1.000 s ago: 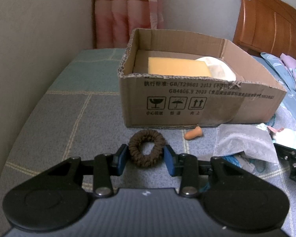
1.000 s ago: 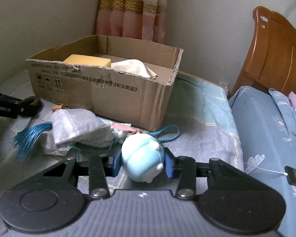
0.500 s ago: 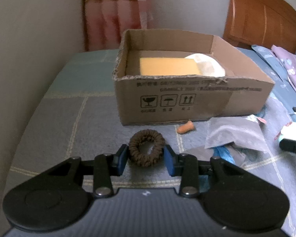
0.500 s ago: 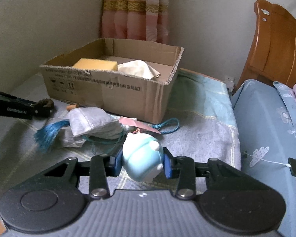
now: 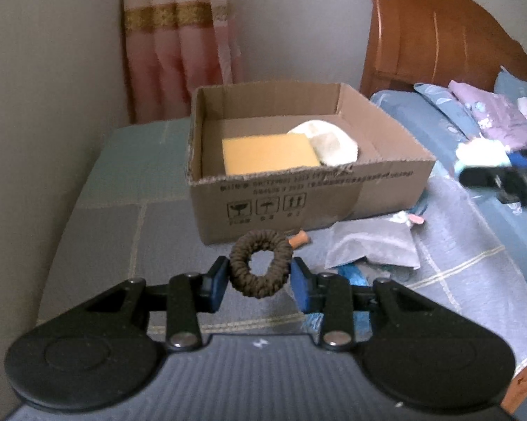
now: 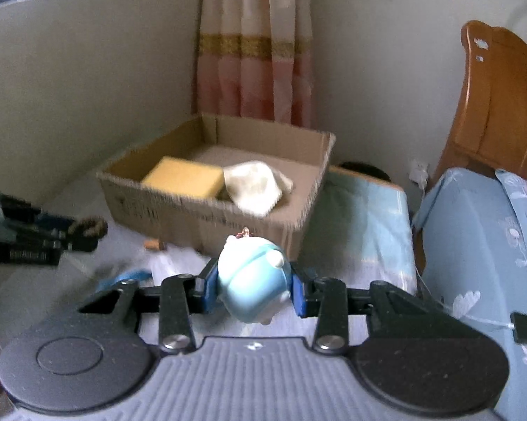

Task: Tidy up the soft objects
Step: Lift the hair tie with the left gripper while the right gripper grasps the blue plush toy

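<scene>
My left gripper (image 5: 259, 279) is shut on a brown hair scrunchie (image 5: 260, 263) and holds it above the bed, in front of the open cardboard box (image 5: 386, 189). My right gripper (image 6: 252, 289) is shut on a light blue plush toy (image 6: 251, 282), raised above the bed to the right of the box (image 6: 298, 210). The box holds a yellow sponge (image 5: 268, 154) and a cream cloth (image 5: 330, 142). The left gripper with the scrunchie (image 6: 87, 226) shows at the left of the right wrist view.
A grey pouch (image 5: 372, 245) with a blue tassel (image 5: 351, 273) and a small orange piece (image 5: 298, 238) lie on the bed before the box. A wooden headboard (image 5: 435, 38), pillows (image 5: 491, 115), a curtain (image 5: 179, 42) and walls surround the bed.
Both grippers have risen with their objects. The scrunchie and the plush toy are now off the bed, and the box interior shows more from above.
</scene>
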A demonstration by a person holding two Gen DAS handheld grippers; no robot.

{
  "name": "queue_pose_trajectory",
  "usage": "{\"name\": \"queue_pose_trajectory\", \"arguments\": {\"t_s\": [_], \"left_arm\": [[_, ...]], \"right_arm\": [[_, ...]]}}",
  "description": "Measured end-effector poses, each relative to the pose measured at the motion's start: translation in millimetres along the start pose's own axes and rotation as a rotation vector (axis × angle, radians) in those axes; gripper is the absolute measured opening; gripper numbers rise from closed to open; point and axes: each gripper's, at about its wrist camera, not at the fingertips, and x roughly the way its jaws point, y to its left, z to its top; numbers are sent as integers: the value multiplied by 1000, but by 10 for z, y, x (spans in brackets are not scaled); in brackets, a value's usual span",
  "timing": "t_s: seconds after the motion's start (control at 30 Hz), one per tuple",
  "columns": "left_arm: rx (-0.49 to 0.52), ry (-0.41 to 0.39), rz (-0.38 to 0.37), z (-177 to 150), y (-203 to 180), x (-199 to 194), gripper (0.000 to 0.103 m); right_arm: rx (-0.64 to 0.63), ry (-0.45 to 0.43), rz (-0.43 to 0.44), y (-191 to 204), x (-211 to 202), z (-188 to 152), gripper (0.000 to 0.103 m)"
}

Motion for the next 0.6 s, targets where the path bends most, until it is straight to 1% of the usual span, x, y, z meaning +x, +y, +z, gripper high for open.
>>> {"name": "queue_pose_trajectory", "arguments": {"t_s": [0.1, 0.23, 0.43, 0.47, 0.53, 0.57, 0.6], "left_arm": [[-11, -7, -22, 63, 27, -50, 37], [-13, -23, -32, 167, 57, -92, 37], [4, -53, -16, 273, 67, -122, 37], [1, -55, -15, 283, 72, -120, 37], [-1, -59, -11, 310, 84, -121, 37], [0, -62, -9, 336, 91, -124, 37], [2, -68, -9, 361, 97, -126, 37]], "right_arm": [[-5, -32, 2, -14, 24, 177, 45], [4, -60, 5, -45, 142, 407, 46], [-2, -73, -4, -60, 441, 664, 48], [-9, -65, -2, -55, 495, 683, 50], [-9, -37, -6, -51, 595, 702, 64], [-5, -34, -11, -53, 608, 697, 78], [-3, -42, -15, -47, 597, 670, 85]]}}
